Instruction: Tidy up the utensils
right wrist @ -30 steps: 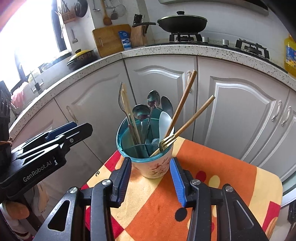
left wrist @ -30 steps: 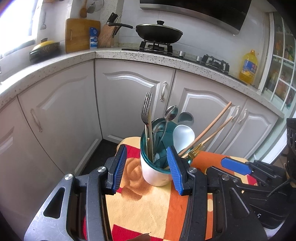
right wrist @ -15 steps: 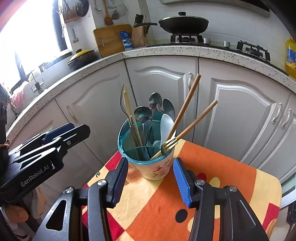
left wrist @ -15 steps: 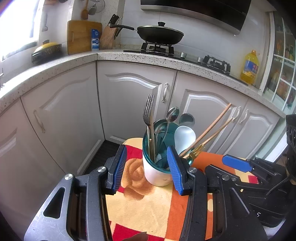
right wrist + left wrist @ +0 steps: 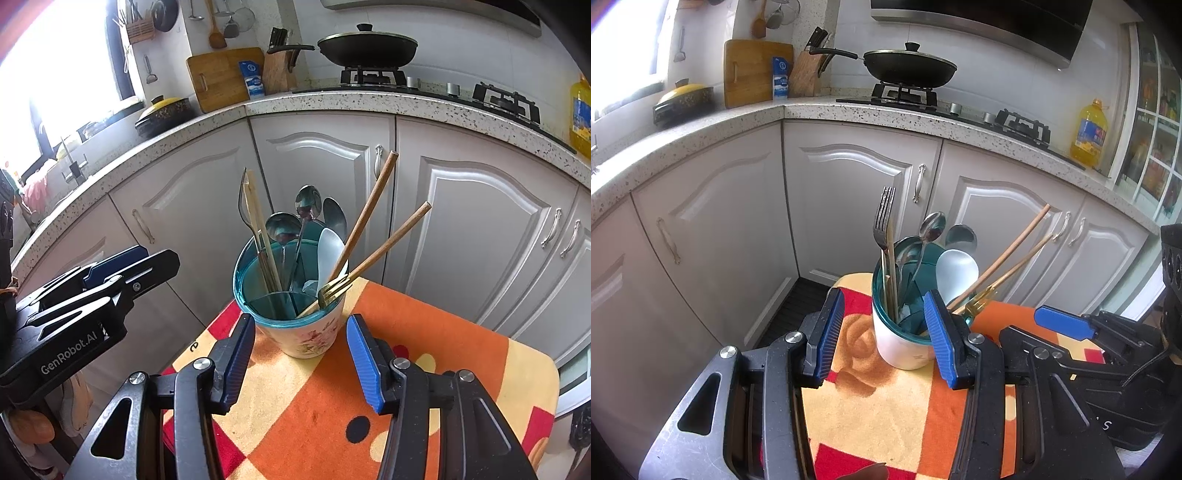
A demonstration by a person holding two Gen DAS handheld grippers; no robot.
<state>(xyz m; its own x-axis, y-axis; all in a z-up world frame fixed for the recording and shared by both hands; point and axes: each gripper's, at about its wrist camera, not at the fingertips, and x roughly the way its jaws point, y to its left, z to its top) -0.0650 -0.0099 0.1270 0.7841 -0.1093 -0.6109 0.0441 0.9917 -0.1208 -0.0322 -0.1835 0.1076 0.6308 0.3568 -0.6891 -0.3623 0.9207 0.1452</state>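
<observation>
Both grippers hover over the patterned cloth [image 5: 424, 343], and the utensil cup [image 5: 295, 314] stands upright on it near the far edge, packed with forks, spoons and chopsticks [image 5: 373, 210]. The right gripper [image 5: 301, 354] has its pads spread, clear of the cup's sides. The left gripper [image 5: 882, 332] is spread too, gripping nothing.

Utensils [image 5: 310, 206] in cup [image 5: 306, 332] on cloth [image 5: 436, 347]
</observation>
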